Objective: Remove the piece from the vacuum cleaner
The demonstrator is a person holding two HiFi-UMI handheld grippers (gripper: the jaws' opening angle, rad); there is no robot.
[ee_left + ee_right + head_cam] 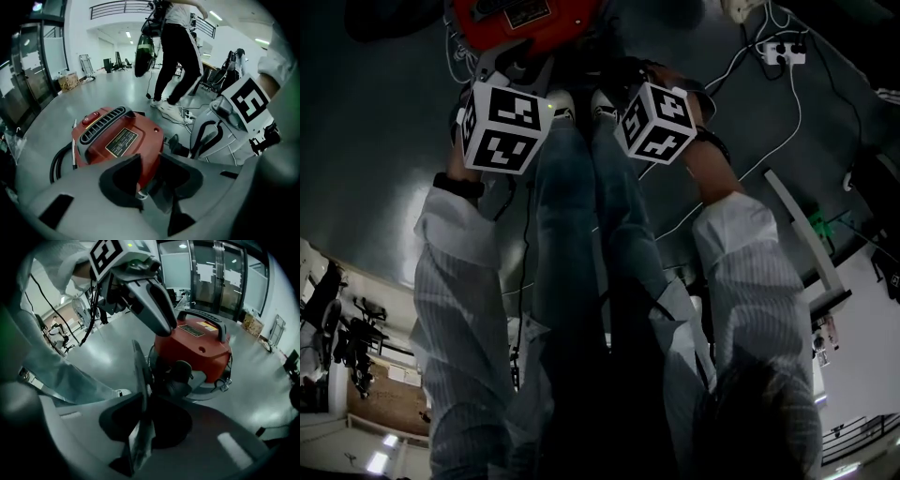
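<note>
The red vacuum cleaner point(525, 19) stands on the grey floor just beyond my two grippers. In the left gripper view its vented top point(122, 140) with a red switch and a label plate fills the middle. My left gripper point(150, 185) is open, jaws wide on either side of the red body's near corner. In the right gripper view the vacuum point(197, 343) shows its black handle point(201, 317) and a black fitting point(180, 373) on its near side. My right gripper point(147, 380) has its fingers close together right at that fitting; any grip is hidden in the dark.
A black hose point(56, 164) curls on the floor left of the vacuum. A white power strip point(783, 52) with cables lies to the right. Another person point(180, 51) walks behind the vacuum. The holder's legs point(581, 234) stand right behind the grippers.
</note>
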